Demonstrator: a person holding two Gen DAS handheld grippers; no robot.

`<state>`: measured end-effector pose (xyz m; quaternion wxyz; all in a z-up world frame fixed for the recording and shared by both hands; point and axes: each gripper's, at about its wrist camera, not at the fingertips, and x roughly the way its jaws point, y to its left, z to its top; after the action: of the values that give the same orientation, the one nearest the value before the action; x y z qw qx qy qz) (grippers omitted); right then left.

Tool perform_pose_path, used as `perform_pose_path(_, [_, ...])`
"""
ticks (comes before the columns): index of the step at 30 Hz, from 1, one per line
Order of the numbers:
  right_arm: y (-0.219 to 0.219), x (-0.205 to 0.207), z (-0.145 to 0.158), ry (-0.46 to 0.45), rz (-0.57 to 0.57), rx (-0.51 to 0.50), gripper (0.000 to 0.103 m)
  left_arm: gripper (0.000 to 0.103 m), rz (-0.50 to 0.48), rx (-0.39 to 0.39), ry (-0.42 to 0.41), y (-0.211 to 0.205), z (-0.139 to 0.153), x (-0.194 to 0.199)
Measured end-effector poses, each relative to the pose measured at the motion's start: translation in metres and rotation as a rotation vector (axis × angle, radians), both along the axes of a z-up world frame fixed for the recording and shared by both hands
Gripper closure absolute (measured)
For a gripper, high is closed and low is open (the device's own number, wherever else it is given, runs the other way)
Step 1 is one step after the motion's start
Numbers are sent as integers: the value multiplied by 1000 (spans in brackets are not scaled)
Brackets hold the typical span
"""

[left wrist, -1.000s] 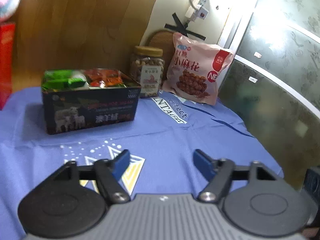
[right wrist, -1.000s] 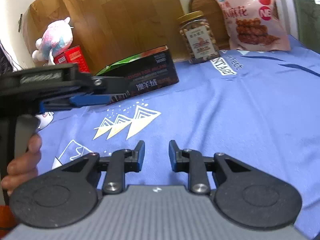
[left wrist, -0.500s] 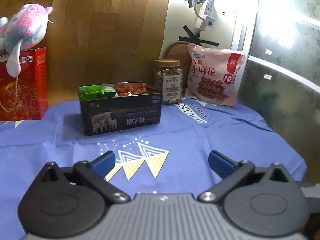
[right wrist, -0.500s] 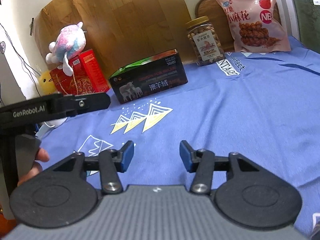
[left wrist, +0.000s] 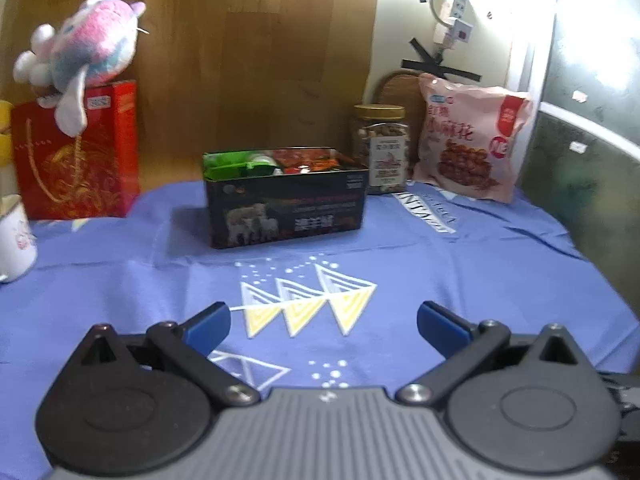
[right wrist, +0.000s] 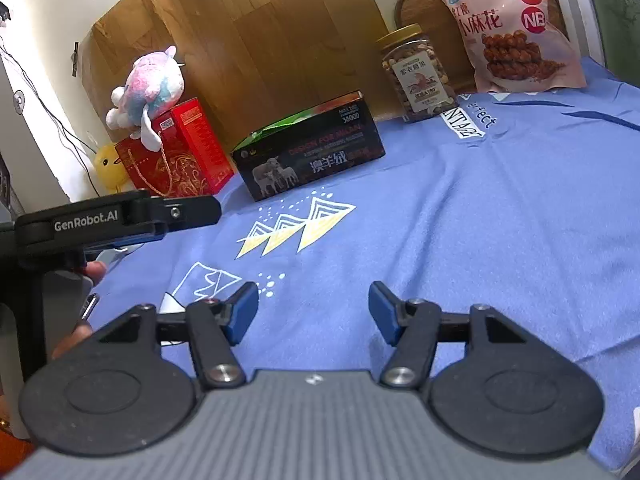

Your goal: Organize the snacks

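A dark open box (left wrist: 286,200) with green and red snack packets inside stands on the blue cloth; it also shows in the right wrist view (right wrist: 310,156). Behind it to the right stand a jar of nuts (left wrist: 381,148) (right wrist: 420,76) and a pink snack bag (left wrist: 470,140) (right wrist: 514,28). My left gripper (left wrist: 322,326) is open and empty, well short of the box. My right gripper (right wrist: 314,312) is open and empty, low over the cloth. The left gripper's body (right wrist: 116,220) shows at the left of the right wrist view.
A red gift box (left wrist: 76,156) (right wrist: 176,152) with a pink plush toy (left wrist: 84,52) (right wrist: 146,88) on it stands at the back left. A white cup (left wrist: 14,236) is at the far left. A wooden panel and a wall close the back. The cloth's right edge drops off.
Both grippers pulled back from the box and opened wider. The left view swung to take in the red gift box, the plush toy and the cup.
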<state>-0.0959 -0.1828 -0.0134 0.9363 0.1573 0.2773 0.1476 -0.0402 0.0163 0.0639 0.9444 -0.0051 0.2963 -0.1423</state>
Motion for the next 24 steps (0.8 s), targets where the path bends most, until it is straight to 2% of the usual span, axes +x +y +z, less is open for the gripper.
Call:
perform_pose_path(6, [12,9,7,-15,66,-40,33,0,141,126,-46,-1,5,-11])
perform_pose_path(10, [14,17,17,-39,61,-66,15,0,200,147,-47,1,12,-11])
perform_pose_path(14, [12,28,28,-38,77,-57,12,0,278,172,-69,1,20,-7])
perform_pose_path(19, [10,34,34,-37,97,-32,5,0,285,200,-49,-8,21,3])
perform_pose_path(24, [7,35,30,-29,83,-20,5,0,308,240,-20,-17,17,11])
